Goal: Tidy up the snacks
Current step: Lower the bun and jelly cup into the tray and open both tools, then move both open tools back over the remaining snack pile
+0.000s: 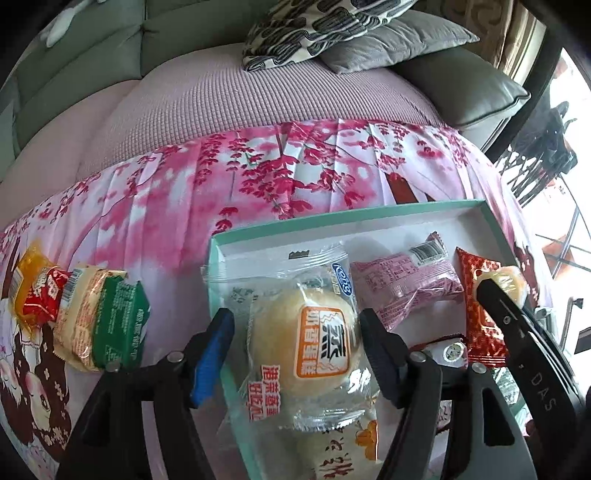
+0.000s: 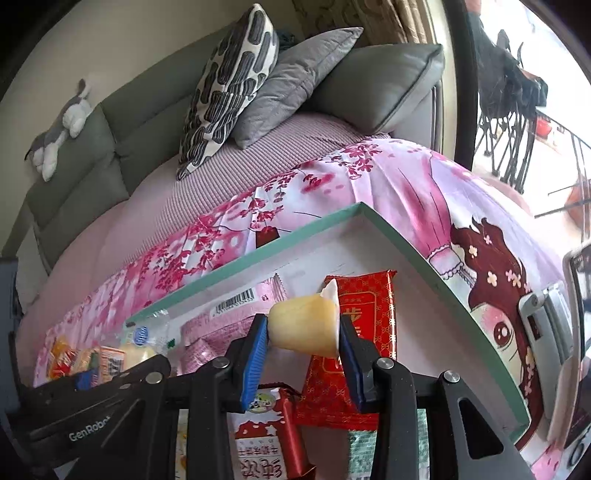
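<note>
A shallow white box with a teal rim [image 1: 332, 216] [image 2: 258, 254] lies on the pink blossom cloth. In the left wrist view my left gripper [image 1: 295, 332] has its fingers on either side of a clear-wrapped round bun [image 1: 306, 350] at the box's left end, touching or nearly touching its wrapper. My right gripper [image 2: 303, 332] is shut on a yellow jelly cup [image 2: 304, 328], held above a red packet [image 2: 365, 321] in the box. A pink packet [image 1: 402, 288] [image 2: 218, 328] lies in the middle of the box.
Outside the box on the left lie a green-and-cream packet [image 1: 103, 317] and an orange-red one [image 1: 35, 291]. More packets [image 2: 266, 443] lie at the box's near end. Behind are a sofa and cushions [image 1: 325, 33]. A silver device [image 2: 546, 332] lies right.
</note>
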The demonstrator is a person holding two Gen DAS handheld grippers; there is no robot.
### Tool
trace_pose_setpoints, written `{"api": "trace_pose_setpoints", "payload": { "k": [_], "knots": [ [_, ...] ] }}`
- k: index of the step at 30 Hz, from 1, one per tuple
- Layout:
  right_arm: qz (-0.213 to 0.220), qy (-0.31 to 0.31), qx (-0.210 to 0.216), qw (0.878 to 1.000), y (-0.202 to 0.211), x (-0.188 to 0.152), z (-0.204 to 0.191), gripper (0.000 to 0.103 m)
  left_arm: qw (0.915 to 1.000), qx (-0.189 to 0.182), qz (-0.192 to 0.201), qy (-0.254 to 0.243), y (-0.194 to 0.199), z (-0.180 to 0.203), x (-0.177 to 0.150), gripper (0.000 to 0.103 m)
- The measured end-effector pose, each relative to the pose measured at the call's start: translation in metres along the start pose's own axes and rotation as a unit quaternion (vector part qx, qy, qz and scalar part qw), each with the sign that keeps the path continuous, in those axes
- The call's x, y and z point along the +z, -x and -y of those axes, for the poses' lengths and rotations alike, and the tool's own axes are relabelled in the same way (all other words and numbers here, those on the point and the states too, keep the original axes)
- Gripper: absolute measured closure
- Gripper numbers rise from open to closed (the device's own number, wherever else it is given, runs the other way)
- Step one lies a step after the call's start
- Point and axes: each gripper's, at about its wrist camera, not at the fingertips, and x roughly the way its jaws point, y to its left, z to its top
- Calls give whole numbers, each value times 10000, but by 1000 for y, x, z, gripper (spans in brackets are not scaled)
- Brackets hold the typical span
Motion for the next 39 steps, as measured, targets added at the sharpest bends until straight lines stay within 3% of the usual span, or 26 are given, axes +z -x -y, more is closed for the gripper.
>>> {"api": "trace_pose_setpoints", "payload": {
  "k": [5, 8, 11, 18, 20, 27, 39],
  "knots": [
    [0, 68, -39, 10000, 4, 0, -6, 60, 9998, -117, 88, 125, 13, -4, -3, 26],
    [40, 59, -79, 9999, 9, 2, -8, 38, 9996, -97, 127, 251, 20, -9, -8, 22],
    [43, 132, -5, 9999, 12, 2, -12, 35, 9990, -39, 173, 415, 26, -17, -12, 16],
    [29, 489, -313, 9983, 11, -3, -21, 0, 9946, 297, 415, 907, 36, -45, -18, 10],
    [49, 514, -291, 9982, 11, -3, -22, 0, 9920, 430, 479, 1082, 36, -54, -19, 2],
    [53, 512, -209, 9985, 13, -3, -26, 0, 9843, 927, 655, 1348, 37, -74, -20, 1],
    [-37, 523, -82, 9986, 17, -3, -30, 0, 9835, 845, 669, 1453, 45, -80, -25, 1]
  ]
}}
